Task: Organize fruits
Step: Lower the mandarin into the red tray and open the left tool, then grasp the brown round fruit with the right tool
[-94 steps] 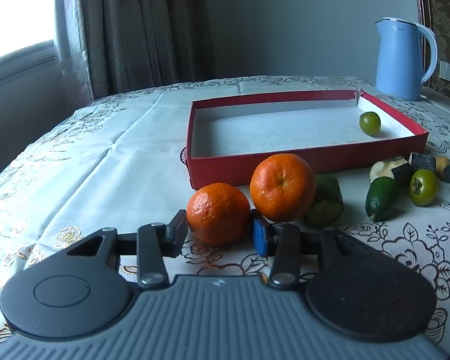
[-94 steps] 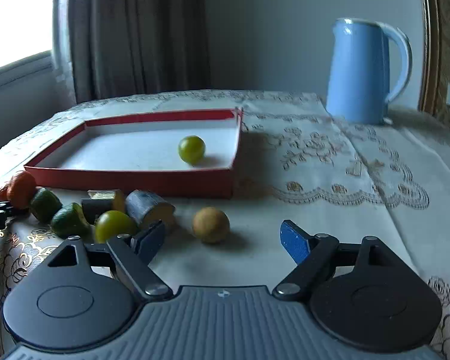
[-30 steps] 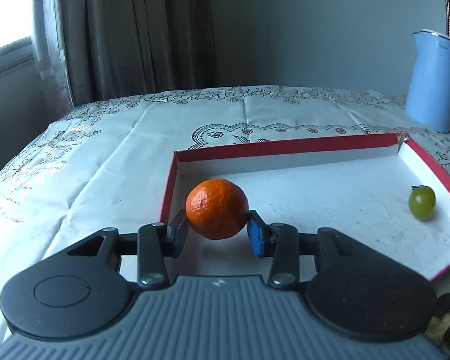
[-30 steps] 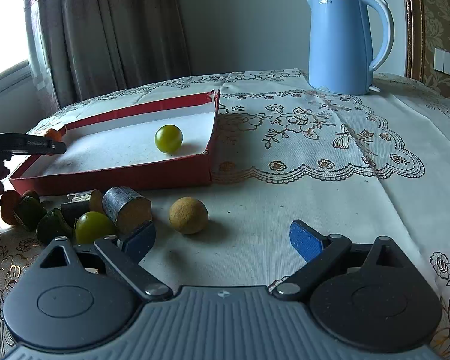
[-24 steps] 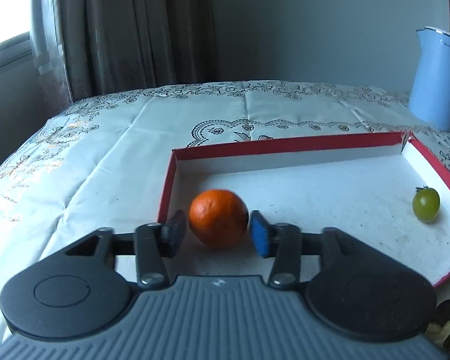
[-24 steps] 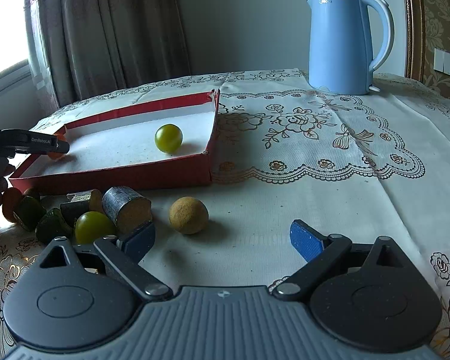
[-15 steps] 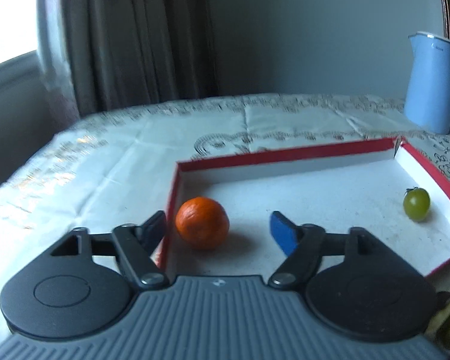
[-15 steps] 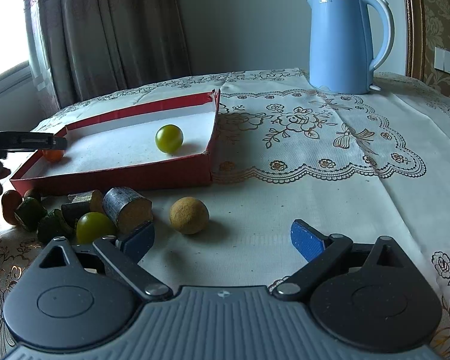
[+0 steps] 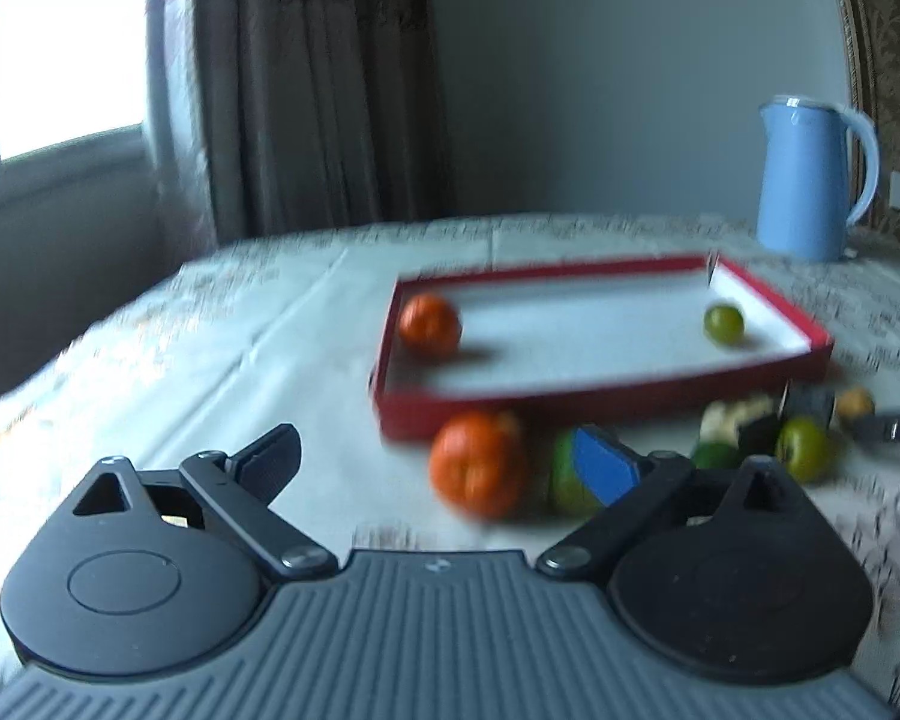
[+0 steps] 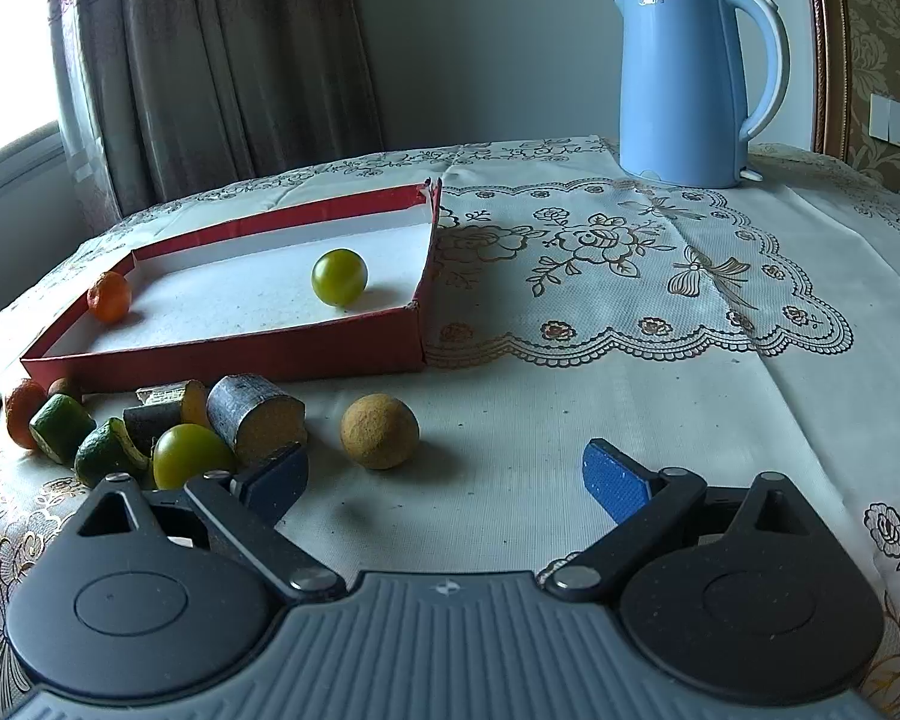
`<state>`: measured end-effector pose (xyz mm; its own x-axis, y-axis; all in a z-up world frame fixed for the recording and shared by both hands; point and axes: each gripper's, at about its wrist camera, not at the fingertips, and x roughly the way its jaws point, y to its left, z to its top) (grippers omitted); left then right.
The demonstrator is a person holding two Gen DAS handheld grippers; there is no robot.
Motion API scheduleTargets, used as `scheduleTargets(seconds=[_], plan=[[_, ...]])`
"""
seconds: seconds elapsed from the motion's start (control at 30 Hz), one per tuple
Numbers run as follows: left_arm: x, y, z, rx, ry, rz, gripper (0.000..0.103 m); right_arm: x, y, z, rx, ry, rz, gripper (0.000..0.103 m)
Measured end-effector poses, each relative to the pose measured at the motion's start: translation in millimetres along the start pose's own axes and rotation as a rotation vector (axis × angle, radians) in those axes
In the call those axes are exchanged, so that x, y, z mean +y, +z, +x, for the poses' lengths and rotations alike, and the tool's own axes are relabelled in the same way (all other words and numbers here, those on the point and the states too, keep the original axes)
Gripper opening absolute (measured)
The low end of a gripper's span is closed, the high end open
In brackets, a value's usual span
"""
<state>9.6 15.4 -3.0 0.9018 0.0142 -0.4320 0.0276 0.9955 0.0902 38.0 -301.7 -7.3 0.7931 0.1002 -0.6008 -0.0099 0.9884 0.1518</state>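
left gripper: jaws opening, nearly full width, nothing between the pads; left-wrist view is blurred, so settle before you commit.
placed orange: sits in the tray's left corner, centre-left of the left-wrist frame, against the wall. Leave it.
red tray: mid-frame; green fruit rests at its right end. Floor between them is free, so drop there.
next orange: on the cloth just in front of the tray wall, lower centre, a lime piece touching its right side. My call: straddle it from the left so your blue pad doesn't catch the lime.
right gripper: wide open, empty, low in its frame. Brown round fruit lies just ahead of it, apart from the cut pieces at lower left.
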Motion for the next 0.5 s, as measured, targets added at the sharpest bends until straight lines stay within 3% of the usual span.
scheduleTargets(seconds=[0.2,0.5], plan=[[-3.0,-17.7,13.3,0.071,-0.016,-0.014,0.097,-0.1,0.0,-0.1,0.000,-0.001,-0.001,0.099],[1.8,-22.2,18.4,0.094,-0.021,-0.057,0.100,3.6,-0.2,-1.2,-0.009,-0.027,-0.019,0.099]])
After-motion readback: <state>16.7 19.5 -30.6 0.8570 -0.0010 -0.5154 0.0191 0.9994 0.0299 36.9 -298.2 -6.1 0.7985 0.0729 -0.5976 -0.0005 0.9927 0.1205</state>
